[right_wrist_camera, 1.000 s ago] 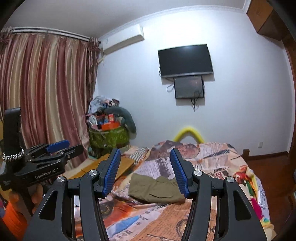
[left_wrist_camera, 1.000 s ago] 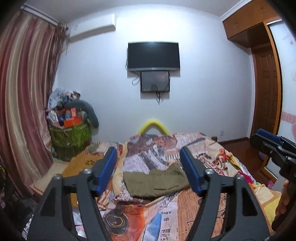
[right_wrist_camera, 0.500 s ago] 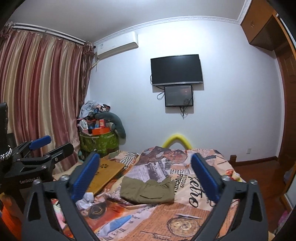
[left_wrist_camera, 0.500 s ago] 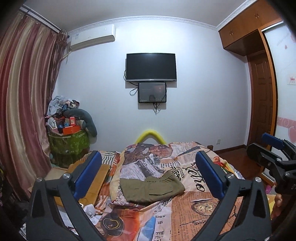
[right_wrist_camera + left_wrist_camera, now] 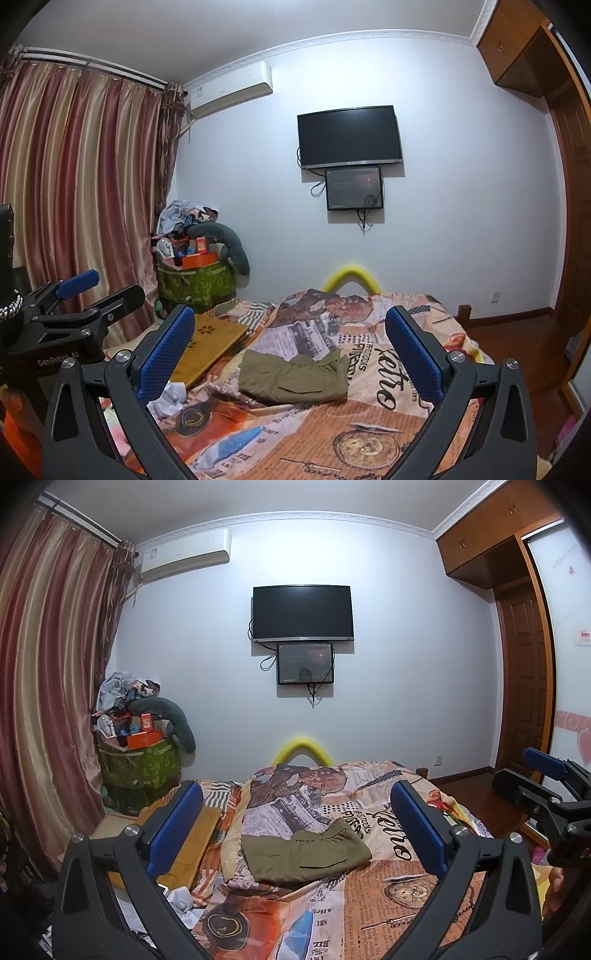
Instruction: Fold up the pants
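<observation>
While two claws gape [image 5: 295, 823] [image 5: 290, 341], one pants [image 5: 304, 854] lies folded.

**A bedroom crowded at its left corner**

A dark television [image 5: 301, 613] hangs on the white wall at twelve o'clock, a smaller screen [image 5: 305, 663] mounted just beneath it with cables dangling. At eleven o'clock sits an air conditioner [image 5: 184, 555], beside striped pink-and-gold curtains [image 5: 48, 686] filling nine o'clock. A green bin [image 5: 138, 766] heaped with clutter stands at the curtain's foot. A newspaper-print bedspread [image 5: 369, 904] covers the bed toward six o'clock, with a yellow foam arch [image 5: 303, 746] behind its far end. A wooden board [image 5: 210, 341] lies at the bed's left edge. A wooden door [image 5: 524, 679] stands at three o'clock.
</observation>
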A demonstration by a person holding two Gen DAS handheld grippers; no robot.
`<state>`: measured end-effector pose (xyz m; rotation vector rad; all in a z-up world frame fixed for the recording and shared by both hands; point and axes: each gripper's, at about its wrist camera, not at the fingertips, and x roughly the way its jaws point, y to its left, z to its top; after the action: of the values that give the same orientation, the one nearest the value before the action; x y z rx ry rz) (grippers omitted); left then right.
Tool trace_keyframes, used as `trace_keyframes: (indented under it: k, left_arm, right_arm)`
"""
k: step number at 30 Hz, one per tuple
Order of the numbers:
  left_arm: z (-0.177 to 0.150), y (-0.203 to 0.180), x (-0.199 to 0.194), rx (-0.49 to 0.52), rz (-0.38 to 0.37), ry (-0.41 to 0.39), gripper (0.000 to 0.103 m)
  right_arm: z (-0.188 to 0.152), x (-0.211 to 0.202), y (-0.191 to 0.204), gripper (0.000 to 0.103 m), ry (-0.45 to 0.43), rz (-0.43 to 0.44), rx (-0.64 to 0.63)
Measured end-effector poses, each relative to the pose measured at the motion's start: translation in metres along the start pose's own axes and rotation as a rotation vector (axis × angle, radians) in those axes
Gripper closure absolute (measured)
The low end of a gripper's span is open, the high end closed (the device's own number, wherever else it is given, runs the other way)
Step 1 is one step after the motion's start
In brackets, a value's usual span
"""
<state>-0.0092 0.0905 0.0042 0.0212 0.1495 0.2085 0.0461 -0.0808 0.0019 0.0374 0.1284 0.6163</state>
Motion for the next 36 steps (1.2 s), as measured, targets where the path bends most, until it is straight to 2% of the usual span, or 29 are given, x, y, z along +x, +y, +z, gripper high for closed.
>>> trace_keyframes:
  k: [36]
  left_arm:
    - [-0.004,-0.007,0.011,-0.016,-0.046,0.017,0.000]
  right_arm:
    - [-0.001,-0.006,0.000,0.000,0.017,-0.021,0.009]
